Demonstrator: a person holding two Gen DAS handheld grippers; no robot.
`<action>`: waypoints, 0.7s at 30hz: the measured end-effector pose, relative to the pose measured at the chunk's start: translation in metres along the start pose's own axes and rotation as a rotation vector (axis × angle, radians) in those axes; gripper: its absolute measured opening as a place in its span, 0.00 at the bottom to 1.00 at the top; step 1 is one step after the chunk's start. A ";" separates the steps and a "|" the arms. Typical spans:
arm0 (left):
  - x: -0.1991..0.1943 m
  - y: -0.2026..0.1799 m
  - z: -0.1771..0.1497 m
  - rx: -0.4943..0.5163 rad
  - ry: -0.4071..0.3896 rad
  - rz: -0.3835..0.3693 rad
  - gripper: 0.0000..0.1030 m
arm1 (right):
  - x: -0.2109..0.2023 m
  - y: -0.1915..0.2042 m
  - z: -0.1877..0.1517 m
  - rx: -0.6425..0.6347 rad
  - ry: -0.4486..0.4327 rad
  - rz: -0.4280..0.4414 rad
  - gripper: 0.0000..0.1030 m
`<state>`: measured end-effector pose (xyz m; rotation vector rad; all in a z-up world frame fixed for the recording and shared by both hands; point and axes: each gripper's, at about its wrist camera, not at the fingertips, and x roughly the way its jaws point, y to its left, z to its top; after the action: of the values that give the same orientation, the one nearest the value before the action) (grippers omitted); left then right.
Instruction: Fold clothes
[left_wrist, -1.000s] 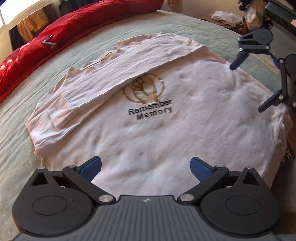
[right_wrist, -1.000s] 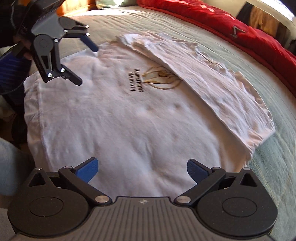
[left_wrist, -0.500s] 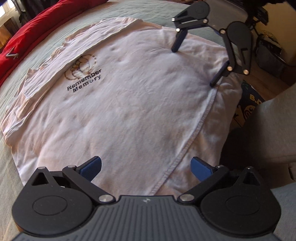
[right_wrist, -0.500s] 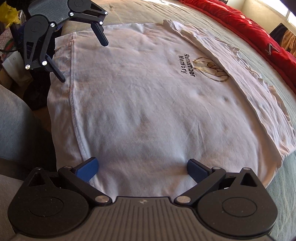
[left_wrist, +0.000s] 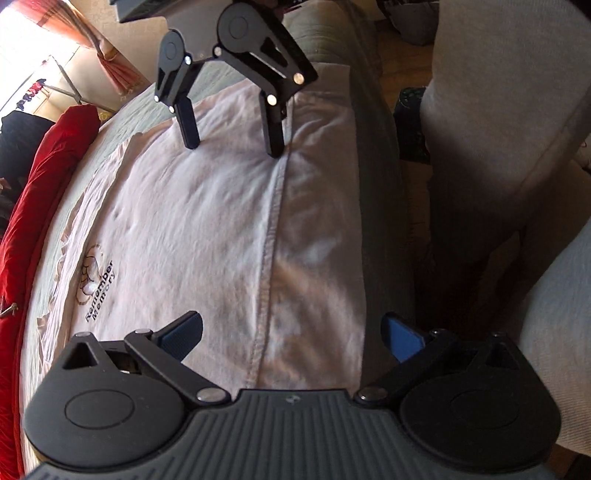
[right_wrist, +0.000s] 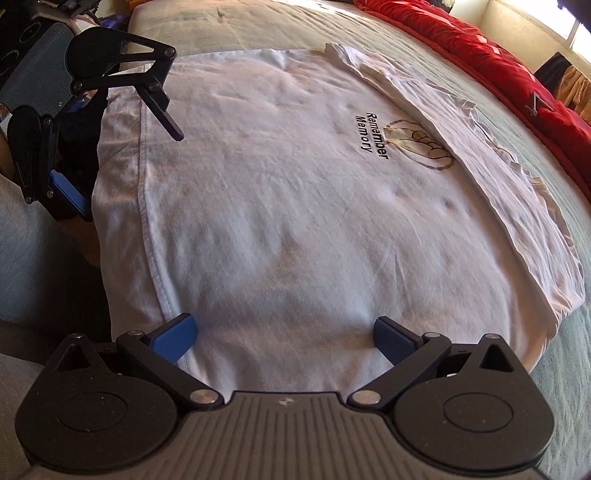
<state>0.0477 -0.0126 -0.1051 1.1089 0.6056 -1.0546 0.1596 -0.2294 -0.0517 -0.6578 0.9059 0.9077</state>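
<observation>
A white T-shirt (left_wrist: 207, 236) printed "Remember Memory" (right_wrist: 371, 134) lies flat on the bed, one side folded in over the print's far edge. Its stitched hem (left_wrist: 271, 229) runs along the bed's edge and hangs over it. My left gripper (left_wrist: 291, 338) is open, and its fingers straddle the hem at one corner. In the right wrist view the left gripper (right_wrist: 125, 171) hangs over that same edge. My right gripper (right_wrist: 283, 338) is open low over the shirt's other end. In the left wrist view the right gripper (left_wrist: 232, 147) has its tips down on the cloth by the hem.
A red duvet (right_wrist: 498, 62) lies along the far side of the grey-green bedspread (right_wrist: 554, 387). A person's grey trouser leg (left_wrist: 498, 147) stands close beside the bed's edge. Dark clutter lies on the floor (left_wrist: 410, 122) there.
Both grippers have moved from over the shirt's middle to its hem at the bed's edge, one near each corner. Both have stayed open.
</observation>
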 end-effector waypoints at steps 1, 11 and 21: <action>0.001 -0.004 0.001 0.026 -0.004 0.010 0.99 | -0.002 0.002 0.000 -0.012 -0.011 -0.008 1.00; -0.005 -0.012 0.002 0.079 -0.040 0.155 0.99 | -0.020 0.028 0.008 -0.147 -0.108 -0.058 1.00; -0.019 -0.014 0.004 0.118 -0.088 0.249 0.99 | -0.025 0.066 0.011 -0.288 -0.202 -0.021 1.00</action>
<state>0.0270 -0.0103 -0.0930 1.2002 0.3285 -0.9260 0.0984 -0.1987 -0.0312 -0.8032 0.5921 1.0759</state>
